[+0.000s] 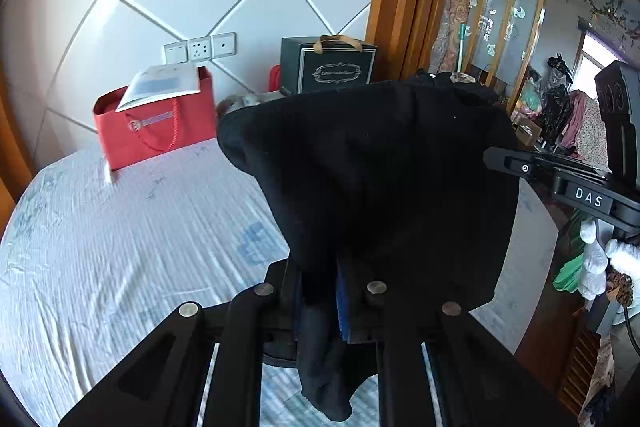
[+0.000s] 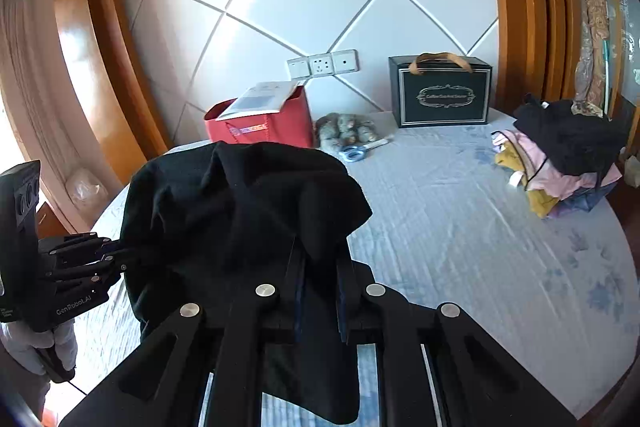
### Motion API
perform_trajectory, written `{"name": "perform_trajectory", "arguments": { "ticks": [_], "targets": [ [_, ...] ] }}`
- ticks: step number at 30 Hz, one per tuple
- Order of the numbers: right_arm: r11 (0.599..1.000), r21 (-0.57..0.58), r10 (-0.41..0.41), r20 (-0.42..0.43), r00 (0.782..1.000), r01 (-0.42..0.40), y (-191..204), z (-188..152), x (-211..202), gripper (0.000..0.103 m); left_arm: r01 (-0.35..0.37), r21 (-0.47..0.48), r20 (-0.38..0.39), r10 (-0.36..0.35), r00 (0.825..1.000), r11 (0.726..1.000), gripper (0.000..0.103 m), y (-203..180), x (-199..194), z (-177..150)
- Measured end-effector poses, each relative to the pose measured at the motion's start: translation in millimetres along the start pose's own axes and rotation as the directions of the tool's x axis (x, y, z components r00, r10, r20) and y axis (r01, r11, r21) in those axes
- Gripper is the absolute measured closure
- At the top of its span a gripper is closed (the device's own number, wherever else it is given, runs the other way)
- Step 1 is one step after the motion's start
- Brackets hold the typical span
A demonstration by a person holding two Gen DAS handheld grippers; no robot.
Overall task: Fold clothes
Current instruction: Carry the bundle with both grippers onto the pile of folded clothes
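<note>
The left claw and right claw each pinch the black garment, held above the bed. The cloth hides both claws' fingertips and much of the bed beyond.

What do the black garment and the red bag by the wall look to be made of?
Black garment: soft matte fabric, perhaps fleece or knit; it drapes in rounded folds with no sheen. Exact fibre unclear. Red bag: stiff paper or card with flat faces and crisp edges, and a red cord handle; the finish looks lightly smooth.
</note>
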State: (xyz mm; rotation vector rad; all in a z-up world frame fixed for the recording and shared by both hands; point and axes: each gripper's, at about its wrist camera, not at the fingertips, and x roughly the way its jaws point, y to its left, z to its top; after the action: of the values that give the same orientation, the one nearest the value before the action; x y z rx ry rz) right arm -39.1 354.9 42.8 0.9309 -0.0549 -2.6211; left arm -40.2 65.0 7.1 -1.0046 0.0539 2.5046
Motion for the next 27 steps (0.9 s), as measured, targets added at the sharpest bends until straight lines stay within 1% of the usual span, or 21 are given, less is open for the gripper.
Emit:
{"name": "perform_trajectory", "arguments": {
  "ticks": [5,8,13,15,18,22,24,27],
  "targets": [
    [0.998,0.002,-0.060,0.013,0.998,0.060,-67,18,-26,0.091,0.055,0.042,0.004,-0.055,0.998,0.998,0.091,-64,38,41],
    [0.995,0.041,-0.093,0.037,0.995,0.091,-101,26,-42,0.091,0.085,0.087,0.011,-0.087,0.996,0.993,0.091,-95,55,64],
    [0.980,0.084,-0.185,0.064,0.981,0.180,-146,38,-62,0.091,0.142,0.158,0.031,-0.148,0.988,0.977,0.091,-139,84,99],
    [0.976,0.106,-0.200,0.072,0.977,0.192,-164,44,-70,0.091,0.161,0.167,0.029,-0.168,0.985,0.973,0.091,-155,94,113],
    [0.972,0.106,-0.221,0.089,0.971,0.211,-192,58,-79,0.091,0.169,0.193,0.036,-0.179,0.983,0.966,0.091,-181,111,133],
    [0.976,0.090,-0.210,0.122,0.970,0.200,-242,80,-79,0.091,0.153,0.185,0.071,-0.169,0.983,0.971,0.091,-219,138,163],
    [0.980,0.073,-0.196,0.131,0.972,0.187,-269,94,-75,0.091,0.135,0.174,0.092,-0.153,0.984,0.975,0.091,-241,154,179],
    [0.988,0.034,-0.153,0.126,0.980,0.150,-314,121,-66,0.091,0.121,0.126,0.102,-0.134,0.986,0.985,0.091,-273,181,205]
  ]
}}
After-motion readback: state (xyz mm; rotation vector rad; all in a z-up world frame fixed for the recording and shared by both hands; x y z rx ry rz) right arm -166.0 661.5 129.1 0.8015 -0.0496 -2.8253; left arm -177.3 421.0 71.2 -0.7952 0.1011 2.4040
